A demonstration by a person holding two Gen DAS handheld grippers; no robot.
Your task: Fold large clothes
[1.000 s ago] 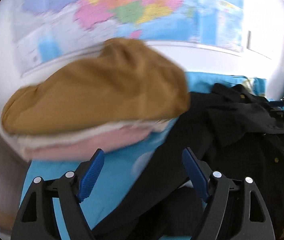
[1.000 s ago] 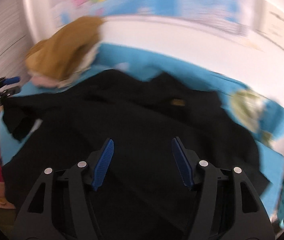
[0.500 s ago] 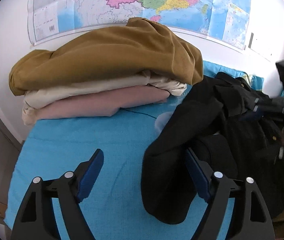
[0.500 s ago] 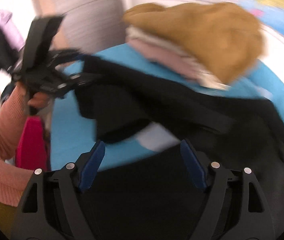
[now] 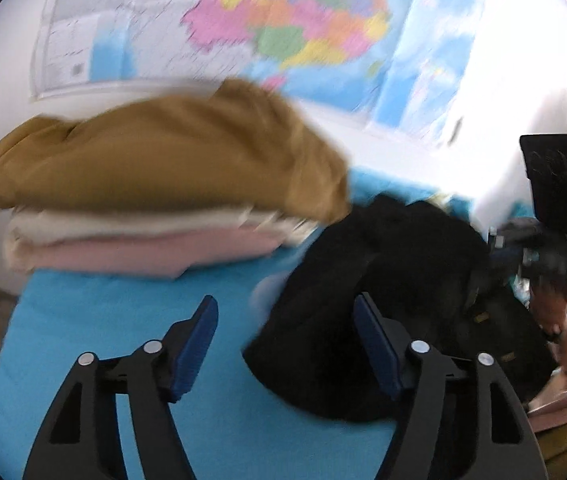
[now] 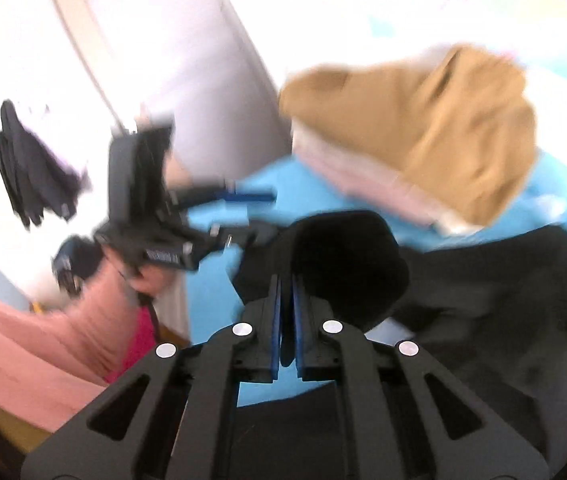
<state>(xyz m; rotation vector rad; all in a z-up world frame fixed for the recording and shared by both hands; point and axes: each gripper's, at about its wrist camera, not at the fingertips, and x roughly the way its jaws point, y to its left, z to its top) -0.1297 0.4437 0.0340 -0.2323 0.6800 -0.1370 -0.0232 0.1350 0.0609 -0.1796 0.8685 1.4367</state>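
A black garment (image 5: 383,264) lies crumpled on the blue-covered table (image 5: 103,320), spreading right. My left gripper (image 5: 285,300) hovers over its near-left edge, with the jaws closing. The cloth's edge lies between them by the right finger (image 5: 371,336), and the pads do not press it. In the right wrist view my right gripper (image 6: 286,278) is shut on a fold of the black garment (image 6: 503,300), which humps up at its tips. The left gripper (image 6: 259,212) shows there, held in a hand. The right gripper (image 5: 499,244) is blurred at the garment's far right.
Folded clothes are stacked at the table's back left, with a mustard piece (image 5: 163,160) on top of cream and pink ones. A map (image 5: 283,20) hangs on the wall behind. A pink sleeve (image 6: 23,352) and dark clothes hung on the wall (image 6: 31,168) are at left.
My right gripper went from open to shut on the black cloth and swung left toward the stack. The left gripper's jaws narrowed and it shifted, with the garment's edge now between them.
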